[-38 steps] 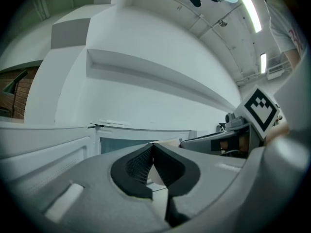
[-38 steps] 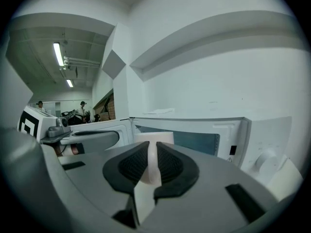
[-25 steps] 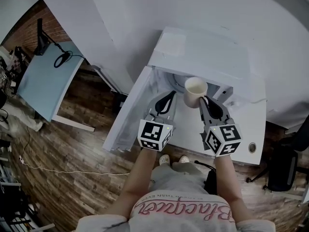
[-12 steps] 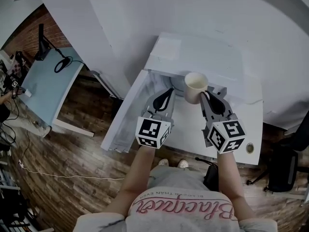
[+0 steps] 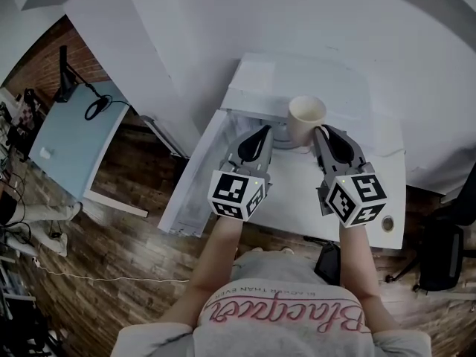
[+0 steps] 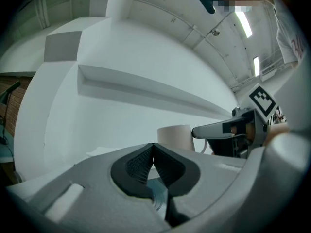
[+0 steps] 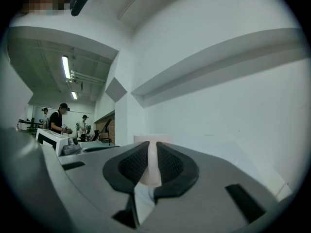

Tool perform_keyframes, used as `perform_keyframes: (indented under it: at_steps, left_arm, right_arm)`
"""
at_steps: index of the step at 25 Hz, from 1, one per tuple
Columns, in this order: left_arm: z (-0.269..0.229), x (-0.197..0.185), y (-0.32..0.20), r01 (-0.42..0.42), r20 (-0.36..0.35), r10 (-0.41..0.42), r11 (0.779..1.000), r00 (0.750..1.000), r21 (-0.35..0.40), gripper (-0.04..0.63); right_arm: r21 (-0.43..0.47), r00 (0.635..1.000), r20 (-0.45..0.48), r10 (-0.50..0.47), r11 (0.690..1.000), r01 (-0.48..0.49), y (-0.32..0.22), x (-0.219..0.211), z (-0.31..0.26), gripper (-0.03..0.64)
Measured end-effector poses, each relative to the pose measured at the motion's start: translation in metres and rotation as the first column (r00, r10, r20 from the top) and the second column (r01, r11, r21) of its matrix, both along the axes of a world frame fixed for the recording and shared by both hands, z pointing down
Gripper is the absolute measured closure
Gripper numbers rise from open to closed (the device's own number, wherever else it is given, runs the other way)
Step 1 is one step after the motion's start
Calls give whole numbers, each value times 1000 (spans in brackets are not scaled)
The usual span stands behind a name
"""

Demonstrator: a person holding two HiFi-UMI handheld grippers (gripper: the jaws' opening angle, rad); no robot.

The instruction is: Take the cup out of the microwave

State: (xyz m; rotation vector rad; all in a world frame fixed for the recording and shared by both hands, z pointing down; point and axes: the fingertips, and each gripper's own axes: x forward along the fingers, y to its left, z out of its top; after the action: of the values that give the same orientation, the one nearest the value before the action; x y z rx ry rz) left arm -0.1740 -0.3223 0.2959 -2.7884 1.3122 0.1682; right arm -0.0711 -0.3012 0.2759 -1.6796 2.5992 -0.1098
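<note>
From the head view we see the white microwave [image 5: 297,80] with its door [image 5: 195,177] swung open to its left, standing on a white worktop [image 5: 297,199]. The pale cup [image 5: 306,117] is held up just in front of the microwave's open front, towards its right side, its mouth facing up. That view alone shows both arms reaching towards the microwave and the wooden floor [image 5: 111,229] left of it. It does not show how the pads sit, so we turn to the gripper views. In the right gripper view, the right claw [image 7: 152,154] stands only slightly apart and is clamped on a thin pale part of the cup, which rises between the dark ribbed pads. We cannot tell whether that part is the wall or the handle. Only this view shows people [image 7: 57,120] standing far off. In the left gripper view, the left claw [image 6: 153,157] has its pads pressed together at the tips with nothing between them. The cup appears beyond it, upright, in front of a plain white wall [image 6: 121,120].
</note>
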Motion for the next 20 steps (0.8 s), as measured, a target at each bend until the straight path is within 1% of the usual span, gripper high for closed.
perform_keyframes:
  at_steps: [5, 9, 14, 20]
  left_arm:
    - [-19, 3, -2, -13, -11, 14, 999, 1000, 41, 589]
    - [-27, 7, -2, -23, -20, 25, 998, 999, 59, 589]
    - [-39, 14, 0, -40, -16, 41, 995, 999, 92, 589]
    - [-46, 20, 2, -48, -24, 51, 993, 998, 112, 589]
  right_arm:
    - [32, 1000, 11, 15, 999, -15, 1, 2, -11, 565]
    - [60, 999, 29, 33, 998, -35, 2, 5, -21, 565]
    - [94, 999, 24, 49, 994, -51, 4, 9, -31, 565]
    - [111, 999, 9, 53, 992, -53, 7, 12, -35, 565]
